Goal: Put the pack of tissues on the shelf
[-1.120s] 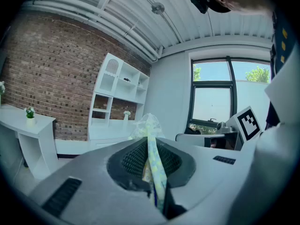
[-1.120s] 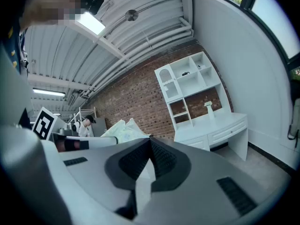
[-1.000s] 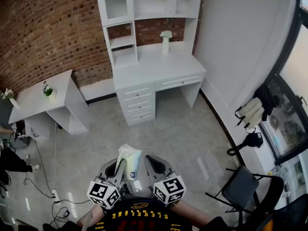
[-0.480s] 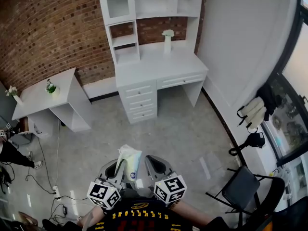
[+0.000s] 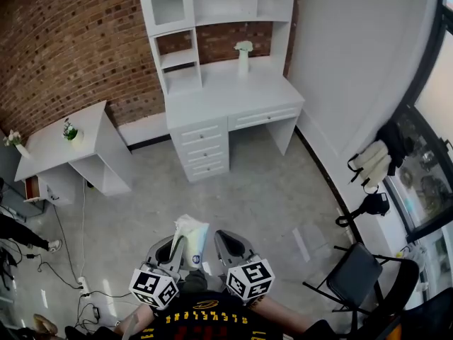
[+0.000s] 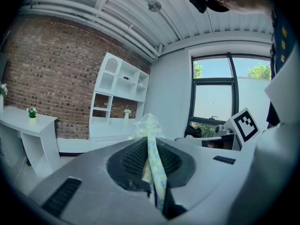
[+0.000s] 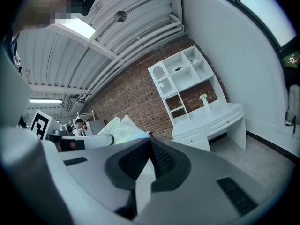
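The pack of tissues, pale green-white plastic, stands up between the jaws of my left gripper, which is shut on it. In the left gripper view the pack is pinched thin between the dark pads of the left gripper. My right gripper sits beside it, shut with nothing in it; the right gripper view shows the right gripper with its jaws together and the pack off to the left. The white shelf unit rises over a desk far ahead across the floor.
A white vase with flowers stands on the desk. A low white side table with a small plant is at the left. A black folding chair stands at the right by the window. Cables lie on the floor at the left.
Both grippers keep their pose in front of the body, the pack still held. The head view has swung slightly, and the person at the left edge has shifted.
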